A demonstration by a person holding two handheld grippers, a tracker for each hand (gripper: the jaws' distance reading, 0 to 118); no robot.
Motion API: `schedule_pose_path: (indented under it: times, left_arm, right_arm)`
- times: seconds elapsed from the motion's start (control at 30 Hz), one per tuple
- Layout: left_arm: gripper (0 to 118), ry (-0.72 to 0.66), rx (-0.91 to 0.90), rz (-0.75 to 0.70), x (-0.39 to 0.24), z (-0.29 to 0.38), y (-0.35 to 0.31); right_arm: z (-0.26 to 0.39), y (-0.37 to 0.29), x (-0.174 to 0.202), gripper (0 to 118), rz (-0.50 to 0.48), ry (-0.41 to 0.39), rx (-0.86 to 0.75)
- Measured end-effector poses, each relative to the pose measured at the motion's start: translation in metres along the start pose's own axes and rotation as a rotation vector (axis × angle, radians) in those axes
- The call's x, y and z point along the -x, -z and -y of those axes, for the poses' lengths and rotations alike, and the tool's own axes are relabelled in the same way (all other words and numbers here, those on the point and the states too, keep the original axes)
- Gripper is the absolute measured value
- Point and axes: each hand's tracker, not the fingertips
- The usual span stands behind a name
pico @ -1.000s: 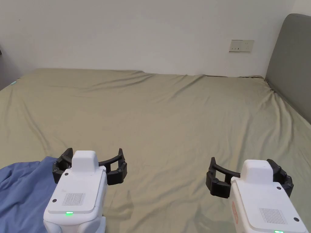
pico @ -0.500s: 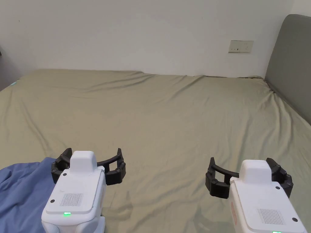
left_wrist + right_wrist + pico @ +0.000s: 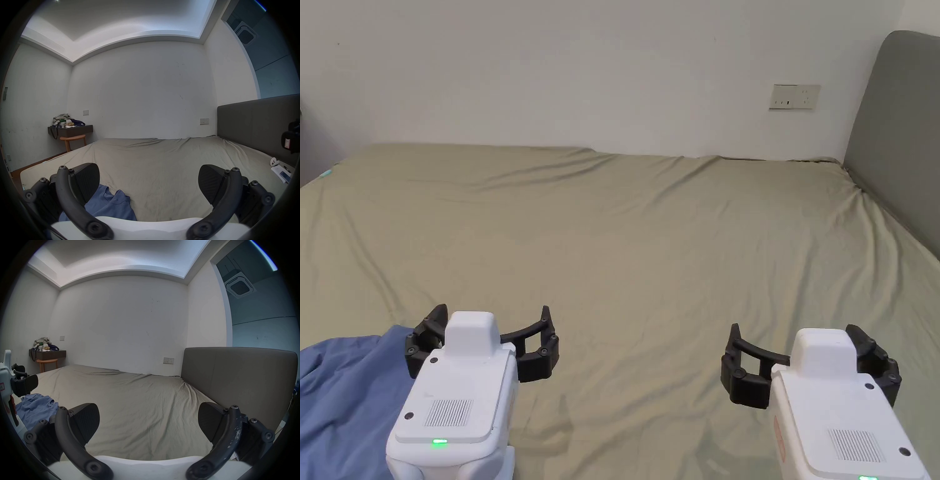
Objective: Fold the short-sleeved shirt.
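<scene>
Both grippers hover over the bed (image 3: pixel 650 237), jaws spread wide, empty: left gripper (image 3: pixel 485 340) lower left, right gripper (image 3: pixel 809 361) lower right. Blue shirt (image 3: pixel 344 387) crumpled at bottom-left corner.

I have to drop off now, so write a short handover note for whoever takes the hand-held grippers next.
Left hand-held gripper: open, empty, above the right edge of the blue shirt.
Right hand-held gripper: open, empty, over the bare bed sheet, well away from the shirt.
Shirt: crumpled in a heap at the near left of the bed, its collar showing in the left gripper view.
Done: nothing.
Left: probably spread it flat on the sheet, then fold it.
</scene>
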Motion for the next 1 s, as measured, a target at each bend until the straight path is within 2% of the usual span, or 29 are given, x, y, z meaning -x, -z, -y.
schedule_pose_path:
  times: [0.1, 0.13, 0.17, 0.2, 0.23, 0.27, 0.3, 0.5, 0.63, 0.8, 1.0]
  left_arm:
    - [112, -0.01, 0.003, -0.003, 0.001, 0.0, 0.0]
    - [102, -0.016, 0.002, 0.0, 0.002, 0.0, 0.0]
    - [87, -0.021, 0.003, 0.005, 0.003, -0.001, -0.001]
    - [67, -0.026, 0.003, 0.01, 0.004, -0.001, -0.002]
    - [24, -0.031, 0.002, 0.02, 0.004, -0.001, -0.003]
    - [0, -0.028, 0.003, 0.024, 0.003, -0.001, -0.003]
    - [0, -0.02, 0.005, 0.022, 0.002, -0.001, -0.003]
    - [0, 0.012, 0.006, 0.021, 0.007, 0.001, -0.007]
    - [0, 0.0, 0.008, -0.017, 0.027, 0.002, -0.013]
    - [0, -0.003, 0.023, -0.148, 0.079, 0.005, -0.028]
    - [0, 0.03, 0.05, -0.343, 0.159, 0.011, -0.068]
  right_arm:
    - [-0.001, 0.0, 0.0, 118, 0.001, 0.002, 0.002]
    - [-0.001, 0.0, 0.0, 112, 0.002, 0.002, 0.001]
    - [-0.001, 0.0, 0.0, 99, 0.003, 0.002, 0.002]
    - [-0.001, 0.0, 0.0, 80, 0.004, 0.003, 0.005]
    - [-0.001, 0.0, 0.0, 42, 0.001, 0.005, 0.008]
    - [-0.001, 0.0, 0.0, 13, -0.004, 0.008, 0.013]
    - [-0.001, 0.001, 0.001, 2, -0.002, 0.008, 0.017]
    - [-0.002, 0.005, 0.006, 1, -0.031, 0.013, 0.033]
    - [-0.005, 0.013, 0.025, 1, -0.098, 0.006, 0.035]
    - [-0.015, 0.021, 0.076, 1, -0.235, -0.009, 0.007]
    - [-0.025, 0.019, 0.157, 1, -0.435, -0.007, -0.025]
